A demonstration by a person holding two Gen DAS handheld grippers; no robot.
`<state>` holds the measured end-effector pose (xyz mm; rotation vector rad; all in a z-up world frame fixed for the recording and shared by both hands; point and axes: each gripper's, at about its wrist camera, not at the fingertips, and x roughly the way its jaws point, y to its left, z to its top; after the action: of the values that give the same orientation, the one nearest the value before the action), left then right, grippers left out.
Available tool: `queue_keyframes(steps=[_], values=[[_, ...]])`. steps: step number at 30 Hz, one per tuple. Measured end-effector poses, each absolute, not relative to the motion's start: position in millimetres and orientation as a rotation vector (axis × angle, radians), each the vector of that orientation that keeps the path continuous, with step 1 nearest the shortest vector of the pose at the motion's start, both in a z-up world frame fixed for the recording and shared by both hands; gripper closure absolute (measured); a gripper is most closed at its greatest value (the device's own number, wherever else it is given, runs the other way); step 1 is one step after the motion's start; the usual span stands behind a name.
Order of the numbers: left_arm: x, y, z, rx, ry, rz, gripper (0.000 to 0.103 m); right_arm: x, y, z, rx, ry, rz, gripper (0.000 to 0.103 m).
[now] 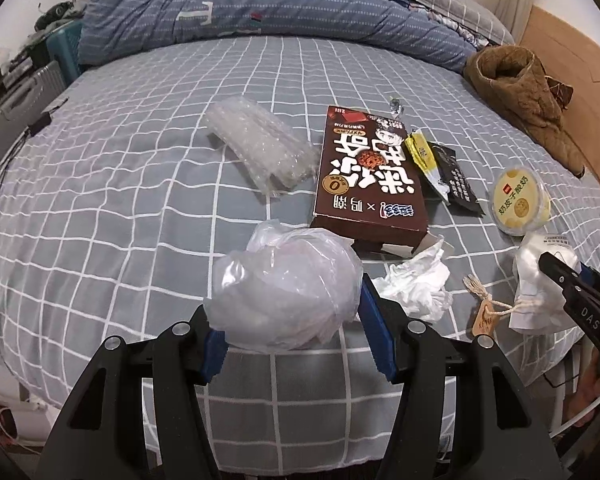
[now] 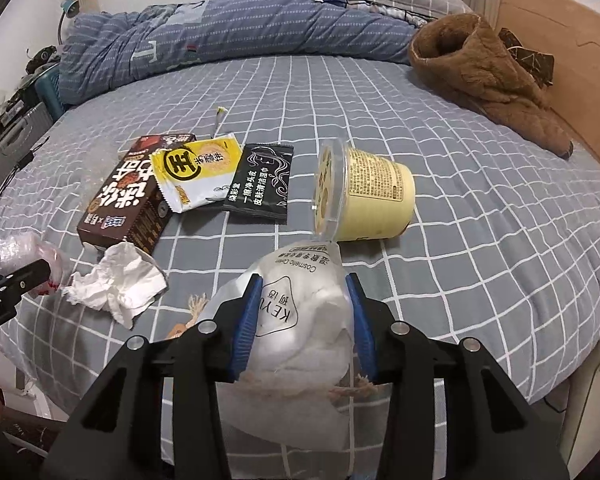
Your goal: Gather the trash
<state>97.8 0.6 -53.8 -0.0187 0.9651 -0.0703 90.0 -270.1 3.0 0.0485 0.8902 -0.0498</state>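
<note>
Left wrist view: left hand-held gripper (image 1: 292, 328), jaws clamped on a crumpled clear plastic bag (image 1: 284, 288), held above the checked bed (image 1: 120, 200). Landmark: brown box (image 1: 370, 176). Just nearer than the box, a crumpled tissue (image 1: 416, 284); left of it, bubble wrap (image 1: 260, 148); right of it, a yellow wrapper (image 1: 422, 152), a black sachet (image 1: 454, 180) and a yellow cup (image 1: 522, 208).

Right wrist view: right hand-held gripper (image 2: 304, 320), jaws narrowed onto a white cotton-pad pouch (image 2: 300, 340). Brown box (image 2: 128, 204) lies left of the pouch; yellow cup (image 2: 376, 196) on its side beyond it, touching the pouch's top edge.
</note>
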Motion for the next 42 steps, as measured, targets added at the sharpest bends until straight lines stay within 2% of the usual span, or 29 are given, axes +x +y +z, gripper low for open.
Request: queue_keyframes(steps=[16,42], values=[[64,-3,-22,-0.012,0.925,-0.076,0.046,59,-266,31,0.059,0.852,-0.036,0.063],[-7,-29,-4,0.020,0.913,-0.120,0.046,-10,-243,61,0.032,0.818,-0.010,0.063]])
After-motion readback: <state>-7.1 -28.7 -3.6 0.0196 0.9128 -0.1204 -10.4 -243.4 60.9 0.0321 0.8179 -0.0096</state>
